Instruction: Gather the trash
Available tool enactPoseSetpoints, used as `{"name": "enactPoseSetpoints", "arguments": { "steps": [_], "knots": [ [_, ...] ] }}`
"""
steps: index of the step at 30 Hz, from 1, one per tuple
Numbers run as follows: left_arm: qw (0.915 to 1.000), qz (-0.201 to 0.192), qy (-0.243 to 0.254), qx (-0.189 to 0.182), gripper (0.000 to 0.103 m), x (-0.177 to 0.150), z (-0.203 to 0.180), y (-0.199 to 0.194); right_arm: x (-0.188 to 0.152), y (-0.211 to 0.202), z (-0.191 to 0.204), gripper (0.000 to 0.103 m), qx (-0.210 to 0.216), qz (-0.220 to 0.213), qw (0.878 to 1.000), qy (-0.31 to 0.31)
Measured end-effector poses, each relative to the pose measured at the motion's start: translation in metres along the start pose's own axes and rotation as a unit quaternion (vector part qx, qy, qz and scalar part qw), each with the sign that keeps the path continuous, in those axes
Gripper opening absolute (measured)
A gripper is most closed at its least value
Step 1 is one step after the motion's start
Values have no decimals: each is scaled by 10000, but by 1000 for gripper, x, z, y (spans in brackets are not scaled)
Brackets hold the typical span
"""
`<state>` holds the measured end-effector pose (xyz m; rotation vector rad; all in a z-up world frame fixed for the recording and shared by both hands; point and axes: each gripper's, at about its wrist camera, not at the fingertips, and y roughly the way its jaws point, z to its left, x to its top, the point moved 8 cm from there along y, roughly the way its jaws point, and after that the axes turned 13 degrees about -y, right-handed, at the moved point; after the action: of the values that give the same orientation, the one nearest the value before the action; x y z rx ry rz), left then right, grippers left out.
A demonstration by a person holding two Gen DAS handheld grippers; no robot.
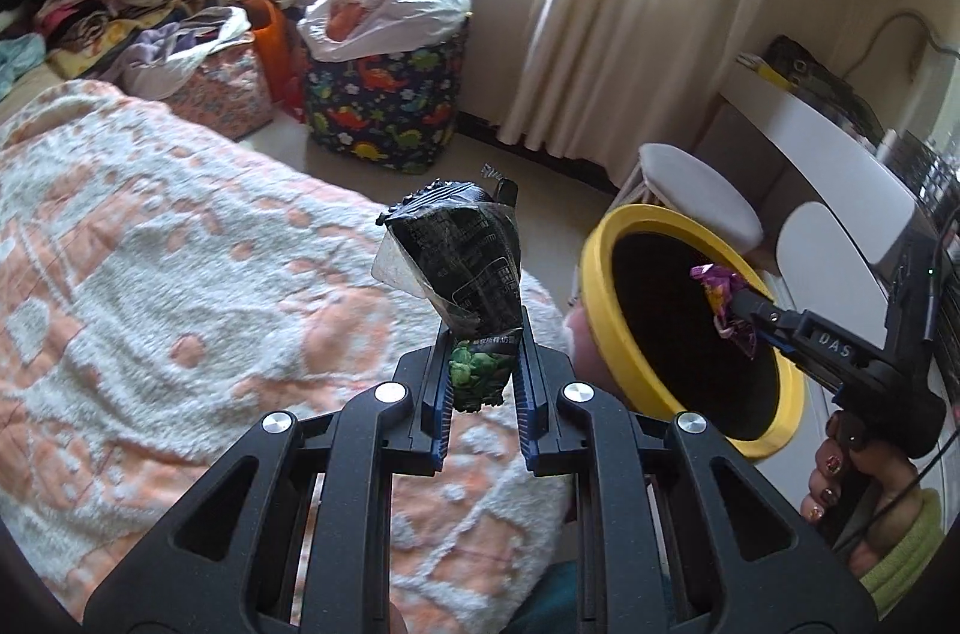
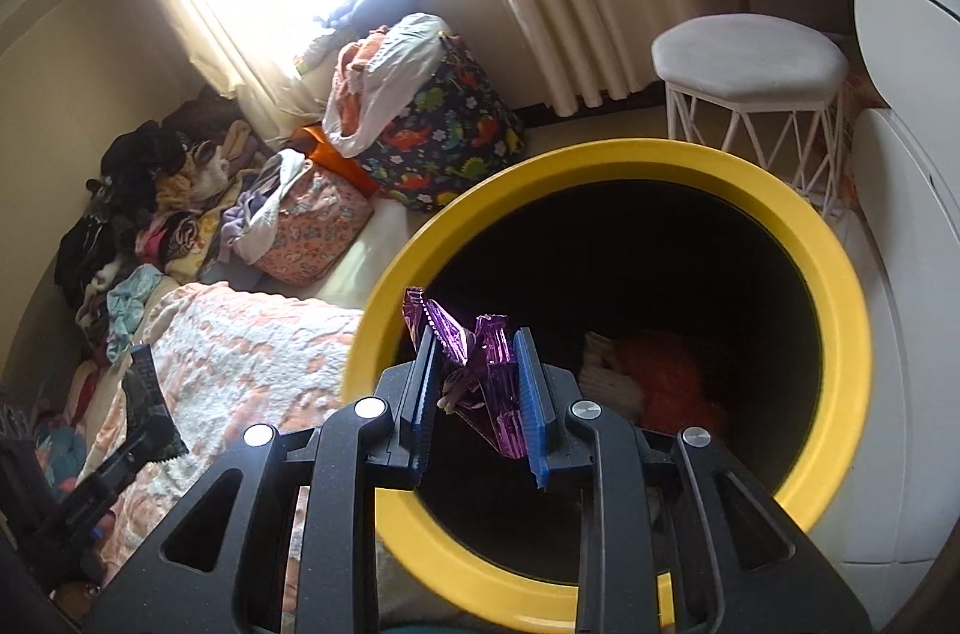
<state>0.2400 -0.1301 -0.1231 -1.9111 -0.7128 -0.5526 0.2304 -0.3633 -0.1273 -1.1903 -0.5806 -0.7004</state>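
Observation:
My left gripper (image 1: 483,334) is shut on a black and green snack bag (image 1: 462,274), which stands up out of the jaws above the bed. My right gripper (image 2: 474,340) is shut on a crumpled purple foil wrapper (image 2: 480,382) and hangs over the dark mouth of a bin with a yellow rim (image 2: 840,310). In the left wrist view the right gripper (image 1: 741,307) reaches over that yellow-rimmed bin (image 1: 600,274) with the purple wrapper (image 1: 720,292) in it. Orange and pale trash (image 2: 654,382) lies in the bin's bottom. The left gripper with the snack bag (image 2: 147,400) shows at the lower left of the right wrist view.
A bed with a white and orange blanket (image 1: 180,274) fills the left. A dinosaur-print bag (image 1: 384,106) with a white plastic bag on top stands by the curtains (image 1: 630,4). A white stool (image 2: 750,76) and white furniture (image 2: 900,274) stand beside the bin. Clothes (image 2: 150,214) are piled at the bedside.

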Motion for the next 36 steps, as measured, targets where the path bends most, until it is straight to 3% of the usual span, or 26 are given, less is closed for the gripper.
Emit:
{"name": "enactPoseSetpoints", "arguments": {
  "steps": [9, 14, 16, 19, 26, 33, 36],
  "knots": [
    [9961, 521, 541, -463, 12, -12, -66, 42, -6, -8, -34, 30, -117, 124, 9995, 283],
    [9912, 916, 769, -569, 16, -28, -91, 73, -6, -18, -47, 45, -150, 29, 9989, 445],
    [9896, 1020, 799, -629, 21, -31, -96, 80, -7, -23, -50, 55, -153, -5, 9985, 517],
    [9877, 1089, 916, -652, 31, -35, -101, 86, -5, -30, -53, 60, -183, -68, 9985, 504],
    [9892, 983, 874, -641, 61, -39, -94, 73, -6, -52, -42, 78, -371, -230, 9988, 242],
    [9957, 404, 712, -425, 90, -32, -68, 31, -10, -72, -11, 92, -549, -565, 9963, -339],
    [9975, 84, 642, -274, 92, -29, -50, 9, -10, -80, 2, 96, -578, -786, 9942, -449]
  ]
}}
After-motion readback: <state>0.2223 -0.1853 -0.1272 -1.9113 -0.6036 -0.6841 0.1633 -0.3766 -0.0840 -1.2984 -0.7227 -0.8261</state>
